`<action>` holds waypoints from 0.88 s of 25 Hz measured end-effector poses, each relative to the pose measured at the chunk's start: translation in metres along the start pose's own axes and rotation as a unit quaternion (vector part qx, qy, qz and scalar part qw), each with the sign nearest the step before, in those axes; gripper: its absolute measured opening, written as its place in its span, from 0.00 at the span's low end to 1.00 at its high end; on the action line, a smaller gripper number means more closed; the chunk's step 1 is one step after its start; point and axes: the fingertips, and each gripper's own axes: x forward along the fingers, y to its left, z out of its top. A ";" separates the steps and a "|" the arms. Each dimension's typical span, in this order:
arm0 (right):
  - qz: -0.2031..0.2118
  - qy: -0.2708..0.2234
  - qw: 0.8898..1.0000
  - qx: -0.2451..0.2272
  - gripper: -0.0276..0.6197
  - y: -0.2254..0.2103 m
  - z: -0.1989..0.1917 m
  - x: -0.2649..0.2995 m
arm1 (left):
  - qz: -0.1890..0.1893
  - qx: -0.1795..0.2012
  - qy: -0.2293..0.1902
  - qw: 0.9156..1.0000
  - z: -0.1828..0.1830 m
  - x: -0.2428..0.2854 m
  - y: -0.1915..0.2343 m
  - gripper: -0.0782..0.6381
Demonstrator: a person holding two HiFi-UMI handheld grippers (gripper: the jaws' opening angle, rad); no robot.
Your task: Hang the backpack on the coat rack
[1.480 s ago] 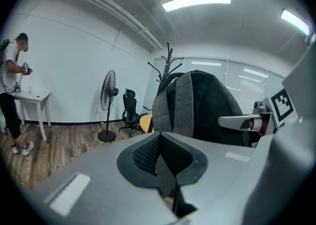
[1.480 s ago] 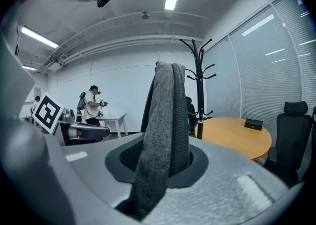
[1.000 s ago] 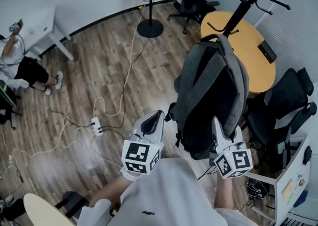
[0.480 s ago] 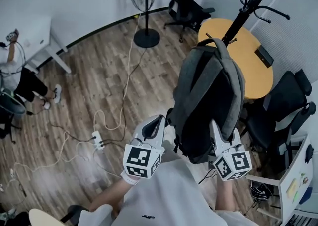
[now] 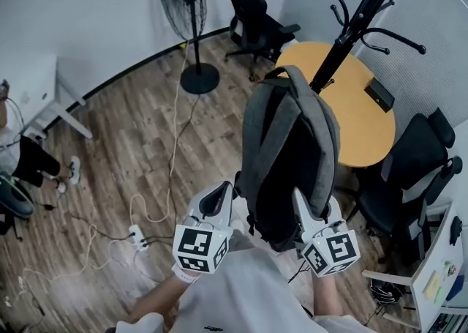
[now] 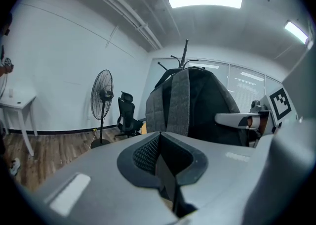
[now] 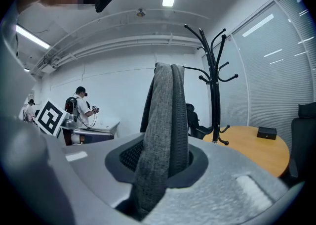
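Note:
A grey and black backpack (image 5: 289, 156) hangs upright in the air in front of me. My right gripper (image 5: 301, 203) is shut on its grey shoulder strap (image 7: 165, 120), which runs up between the jaws. My left gripper (image 5: 221, 196) sits beside the backpack's lower left side, jaws shut, and nothing shows between them in the left gripper view (image 6: 159, 142). From there the backpack (image 6: 190, 105) stands just beyond the left gripper. The black coat rack (image 5: 351, 24) rises behind the backpack, its hooks bare. The right gripper view shows the coat rack (image 7: 213, 80) ahead to the right.
A round yellow table (image 5: 365, 119) stands at the rack's foot, with a black office chair (image 5: 417, 170) to its right. A standing fan (image 5: 183, 2) and another chair (image 5: 252, 17) are at the back wall. Cables and a power strip (image 5: 135, 233) lie on the wooden floor. A person (image 5: 22, 163) sits far left.
Both grippers have carried the backpack forward toward the coat rack, which now looks nearer and larger. The right gripper's hold on the strap is the same.

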 end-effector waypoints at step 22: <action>-0.002 -0.025 1.000 -0.005 0.18 -0.046 0.041 0.126 | -0.040 0.034 -0.005 0.999 0.061 0.135 0.060 0.13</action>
